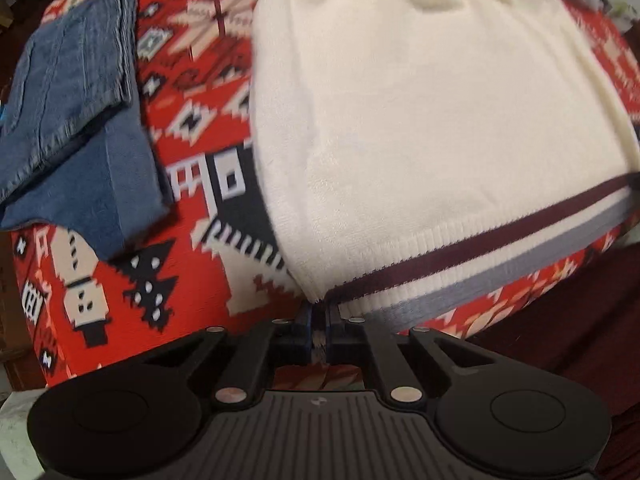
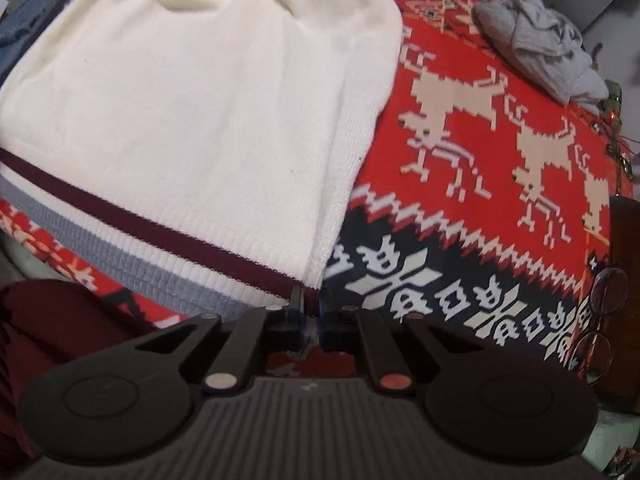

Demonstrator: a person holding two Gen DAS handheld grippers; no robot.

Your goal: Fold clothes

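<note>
The left gripper (image 1: 319, 312) is matte black, with two round discs flanking a ribbed grey centre plate, silver rivets on its link arms and dark blue pads at the fingertips. The right gripper (image 2: 310, 304) looks alike, though one rivet right of its fingers seems coppery, perhaps from reflected light.

One white sweater (image 1: 420, 120), one folded jeans (image 1: 76, 92), one grey garment (image 2: 536, 44), one pair of glasses (image 2: 600, 320).

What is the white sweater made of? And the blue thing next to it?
The white sweater looks like soft knitted yarn, maybe wool or cotton: its striped hem shows ribbing. The blue folded pile looks like denim, with stitched seams and a faded, matte surface.
</note>
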